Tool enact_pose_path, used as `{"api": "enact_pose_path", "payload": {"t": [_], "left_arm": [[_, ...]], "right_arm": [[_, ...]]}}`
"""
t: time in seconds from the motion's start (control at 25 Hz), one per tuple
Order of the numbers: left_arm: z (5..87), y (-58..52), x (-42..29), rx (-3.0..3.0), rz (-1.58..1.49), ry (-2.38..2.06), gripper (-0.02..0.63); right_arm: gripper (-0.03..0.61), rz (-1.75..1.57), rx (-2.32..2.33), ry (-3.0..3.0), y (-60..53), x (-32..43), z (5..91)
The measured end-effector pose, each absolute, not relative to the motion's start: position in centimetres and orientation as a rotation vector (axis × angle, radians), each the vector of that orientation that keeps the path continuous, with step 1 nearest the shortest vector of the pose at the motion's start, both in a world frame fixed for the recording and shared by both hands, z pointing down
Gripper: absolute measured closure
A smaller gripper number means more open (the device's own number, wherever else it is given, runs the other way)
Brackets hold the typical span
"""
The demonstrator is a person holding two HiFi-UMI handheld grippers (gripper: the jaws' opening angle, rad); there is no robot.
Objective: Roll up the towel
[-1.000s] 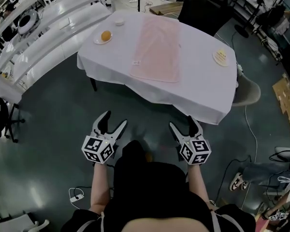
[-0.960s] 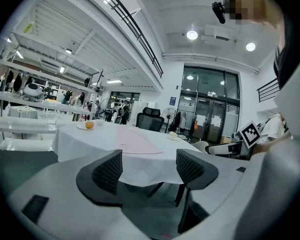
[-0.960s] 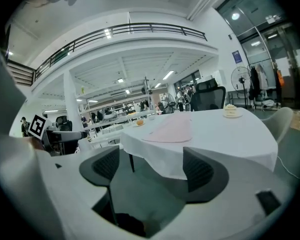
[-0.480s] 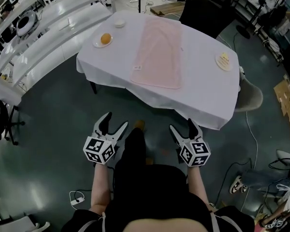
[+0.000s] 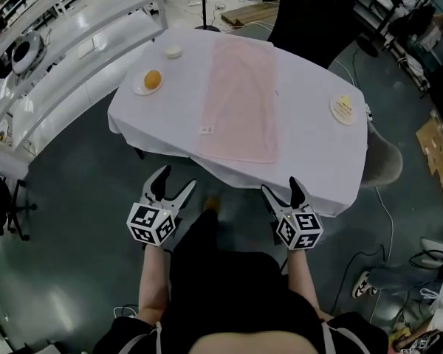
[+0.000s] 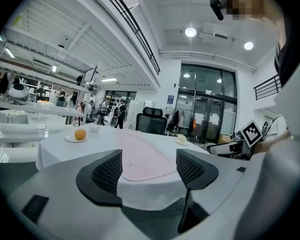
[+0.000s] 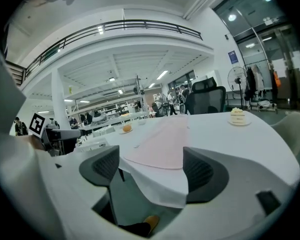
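Note:
A pale pink towel [image 5: 238,98] lies flat and unrolled, lengthwise on the table with the white cloth [image 5: 310,150]; its near end stops just short of the table's front edge. Both grippers hang over the floor in front of the table, short of the towel. My left gripper [image 5: 175,181] is open with nothing between its jaws. My right gripper [image 5: 280,187] is open and empty too. In the left gripper view the towel [image 6: 142,159] shows past the spread jaws of the left gripper [image 6: 149,170]. The right gripper view shows the towel [image 7: 162,141] beyond the right gripper [image 7: 151,166].
On the table's left stand a plate with an orange [image 5: 152,80] and a small bowl [image 5: 174,51]; a plate with a cake [image 5: 344,110] sits at the right. A black office chair [image 5: 314,17] stands behind, a pale chair [image 5: 382,152] at the right, white shelving [image 5: 59,57] at the left.
The table and towel have come nearer in the head view as the person steps toward them. Both grippers stay open and keep their pose.

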State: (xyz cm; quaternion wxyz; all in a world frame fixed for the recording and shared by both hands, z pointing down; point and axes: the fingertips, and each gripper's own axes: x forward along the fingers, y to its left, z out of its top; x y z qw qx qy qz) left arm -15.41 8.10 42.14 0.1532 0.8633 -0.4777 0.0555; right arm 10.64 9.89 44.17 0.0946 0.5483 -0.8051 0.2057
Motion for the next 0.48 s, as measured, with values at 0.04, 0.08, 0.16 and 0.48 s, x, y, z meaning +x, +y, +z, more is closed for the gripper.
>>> {"api": "enact_pose_path", "payload": {"t": [0.04,0.08,0.16,0.48], "left_arm": [[41.9,6.9,-15.5,2.484,0.166,-1.364,0.268],[41.8,5.7,-15.7,2.491,0.176,-1.359,0.268],[41.8,3.6,-16.0,2.497,0.192,-1.347,0.268],[41.8,-4.4,-16.8,2.537,0.239,-1.291,0.268]], "right_arm": [[0.166,0.611,1.631,-2.383,8.8,10.5,44.0],[0.166,0.613,1.635,-2.380,7.8,10.2,44.0],[0.166,0.618,1.643,-2.372,5.9,9.8,43.9],[0.166,0.616,1.699,-2.321,-0.8,9.8,43.9]]}}
